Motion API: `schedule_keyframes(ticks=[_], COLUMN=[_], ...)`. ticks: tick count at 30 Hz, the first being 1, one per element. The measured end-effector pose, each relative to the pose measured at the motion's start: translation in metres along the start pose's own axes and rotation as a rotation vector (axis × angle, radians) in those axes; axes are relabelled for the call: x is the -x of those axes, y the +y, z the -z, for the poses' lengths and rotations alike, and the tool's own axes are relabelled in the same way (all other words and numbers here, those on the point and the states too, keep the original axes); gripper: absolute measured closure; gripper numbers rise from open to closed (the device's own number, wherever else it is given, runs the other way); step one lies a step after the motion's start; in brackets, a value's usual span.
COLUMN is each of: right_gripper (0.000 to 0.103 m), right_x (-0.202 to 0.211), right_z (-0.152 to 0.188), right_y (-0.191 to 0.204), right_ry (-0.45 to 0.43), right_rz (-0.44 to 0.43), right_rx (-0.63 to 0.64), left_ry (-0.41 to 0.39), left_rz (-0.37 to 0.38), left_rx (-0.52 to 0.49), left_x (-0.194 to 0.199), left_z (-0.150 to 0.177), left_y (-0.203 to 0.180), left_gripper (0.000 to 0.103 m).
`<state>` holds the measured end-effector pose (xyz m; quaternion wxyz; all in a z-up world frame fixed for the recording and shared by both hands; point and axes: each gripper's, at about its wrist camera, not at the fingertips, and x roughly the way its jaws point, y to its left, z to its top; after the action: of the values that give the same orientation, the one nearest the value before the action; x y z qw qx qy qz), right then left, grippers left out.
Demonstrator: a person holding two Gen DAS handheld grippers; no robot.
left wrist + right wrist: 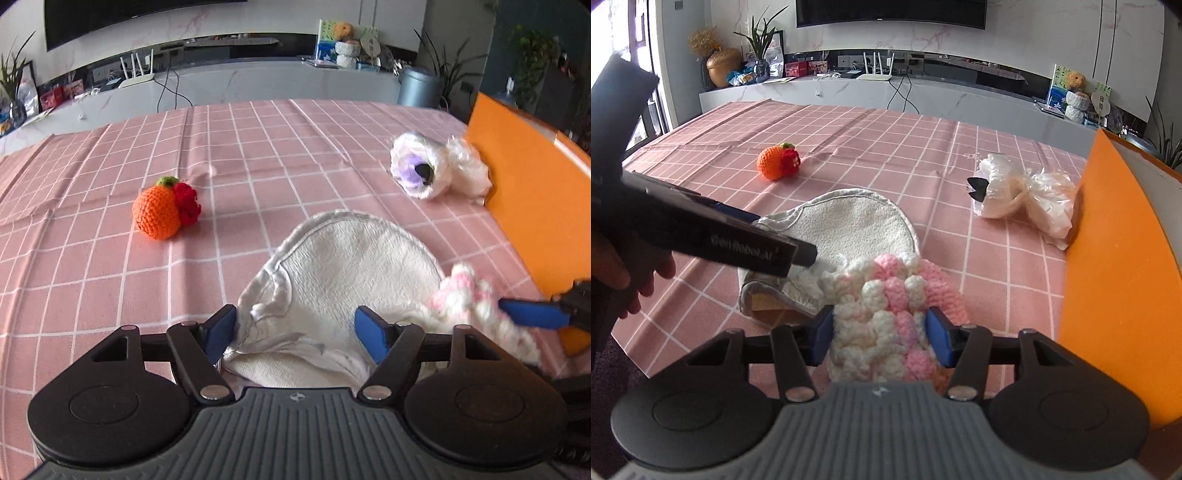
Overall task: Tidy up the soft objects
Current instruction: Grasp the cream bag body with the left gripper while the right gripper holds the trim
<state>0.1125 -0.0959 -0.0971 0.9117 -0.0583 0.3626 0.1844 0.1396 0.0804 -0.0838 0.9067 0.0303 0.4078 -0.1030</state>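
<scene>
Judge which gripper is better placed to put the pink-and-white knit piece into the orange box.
Right. The right gripper already clamps the pink-and-white knit piece, with the orange box on its side; the left gripper straddles the white cloth.

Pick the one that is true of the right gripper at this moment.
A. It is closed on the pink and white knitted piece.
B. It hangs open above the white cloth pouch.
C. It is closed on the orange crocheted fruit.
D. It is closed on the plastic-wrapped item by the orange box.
A: in the right wrist view the right gripper has both blue fingers pressed against the sides of the pink and white knitted piece, while the orange crocheted fruit sits far off, untouched.
</scene>
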Motion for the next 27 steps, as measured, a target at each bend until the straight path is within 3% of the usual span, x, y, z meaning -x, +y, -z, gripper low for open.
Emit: schedule_keyframes(ticks=[4,9,11,13,16,27], right_gripper=[0.062,0.066,0.066,0.066,0.067,0.074], right_x=[0.000,0.000,0.000,0.000,0.001,0.029], right_z=[0.001,0.002,0.001,0.001,0.002,0.001], right_y=[-0.002,-0.005,-0.008,-0.008,-0.010,-0.007], right_ry=[-0.011,-0.017,-0.016,-0.016,-0.023,-0.097], right_rz=[0.008,0.014,0.004,0.003,-0.003,0.003], right_rx=[-0.012,-0.024,-0.035,-0.033,-0.037,-0.021], left_ry=[-0.017,-0.043,-0.053,-0.072,-0.104,-0.175], left_rz=[-0.009,-0.023,-0.017,-0.011,-0.035,-0.075], left_rx=[0.024,0.023,0.012,-0.008,-0.035,0.019], left_x=[0.007,0.017,0.021,0.025,0.033,0.072], left_z=[0.007,0.014,0.015,0.016,0.019,0.016], left_y=[-0.004,-0.016,-0.023,-0.035,-0.049,-0.051], left_gripper=[0.030,0.053,0.070,0.076,0.079,0.080])
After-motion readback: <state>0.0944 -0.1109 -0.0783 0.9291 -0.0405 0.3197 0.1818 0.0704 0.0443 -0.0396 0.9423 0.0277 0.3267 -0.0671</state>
